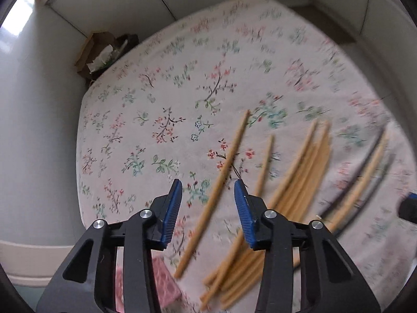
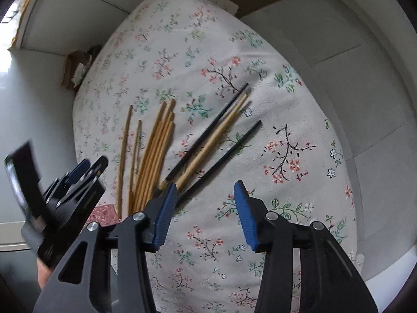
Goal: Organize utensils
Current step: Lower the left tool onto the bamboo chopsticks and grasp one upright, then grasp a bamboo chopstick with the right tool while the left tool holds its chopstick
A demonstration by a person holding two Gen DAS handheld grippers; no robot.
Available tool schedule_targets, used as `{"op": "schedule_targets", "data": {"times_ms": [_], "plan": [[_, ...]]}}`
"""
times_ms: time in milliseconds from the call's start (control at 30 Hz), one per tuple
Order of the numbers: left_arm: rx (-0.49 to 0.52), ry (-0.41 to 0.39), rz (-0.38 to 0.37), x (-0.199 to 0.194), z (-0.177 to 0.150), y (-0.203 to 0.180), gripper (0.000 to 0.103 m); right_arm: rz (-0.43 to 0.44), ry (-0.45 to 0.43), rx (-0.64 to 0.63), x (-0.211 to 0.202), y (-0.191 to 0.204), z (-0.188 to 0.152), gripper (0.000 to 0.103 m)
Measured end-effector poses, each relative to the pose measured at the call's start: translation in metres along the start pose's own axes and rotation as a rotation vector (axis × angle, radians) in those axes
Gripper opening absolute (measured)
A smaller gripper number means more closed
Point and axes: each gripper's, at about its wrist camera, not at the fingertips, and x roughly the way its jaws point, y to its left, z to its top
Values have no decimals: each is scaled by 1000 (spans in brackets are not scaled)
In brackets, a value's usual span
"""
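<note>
Several wooden chopsticks lie on a floral cloth (image 1: 161,99). In the left wrist view one single wooden chopstick (image 1: 216,190) runs between the fingers of my open left gripper (image 1: 207,208), with a bundle of wooden chopsticks (image 1: 294,180) to its right. In the right wrist view the bundle (image 2: 156,151) lies at the left, and two black chopsticks (image 2: 208,135) with light wooden ones (image 2: 216,140) lie just beyond my open, empty right gripper (image 2: 204,211). The left gripper (image 2: 75,180) shows at the left edge there.
A pink patterned object (image 2: 104,215) sits at the cloth's near left edge. A brown cardboard box (image 1: 101,52) stands on the floor beyond the far left corner. White cabinet walls (image 1: 130,0) surround the table.
</note>
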Motion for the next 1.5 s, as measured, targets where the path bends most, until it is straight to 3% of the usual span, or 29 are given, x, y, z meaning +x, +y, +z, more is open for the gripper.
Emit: {"op": "schedule_targets", "data": {"times_ms": [100,200,233,267,300,333,367,467,600,700,867,1100,1200,1333,1500], "plan": [[17,37,2,22,7,-2,40,2,9,13,2,-5,2,46],[21,87,-54,41,9,-1,39,10,8,-3,4,-5,4,45],[3,59,-73,40,9,2,38,21,9,-5,6,-5,4,42],[-14,57,-90,41,9,5,34,38,16,1,10,-7,6,32],[-27,60,-127,41,9,7,15,48,22,6,12,-8,6,27],[-48,67,-185,41,7,9,13,52,28,12,15,-10,8,25],[-53,68,-185,41,6,10,10,49,28,14,18,-11,10,24],[-67,67,-199,37,-4,8,8,32,23,18,23,-12,16,24],[-144,79,-322,34,-21,15,7,27,17,0,28,-5,22,24],[-191,87,-370,29,-33,22,6,-17,16,-17,37,2,27,24],[-270,-22,-382,-14,-52,50,6,-95,7,-114,45,18,32,21],[-310,-260,-405,-112,-81,74,6,-165,13,-137,50,29,38,19],[-331,-327,-407,-134,-88,71,6,-200,10,-152,55,31,39,19],[-358,-363,-452,-149,-95,73,6,-144,-17,-117,56,31,37,17],[-346,-424,-464,-172,-109,79,6,-133,-32,-168,56,48,40,9]]}}
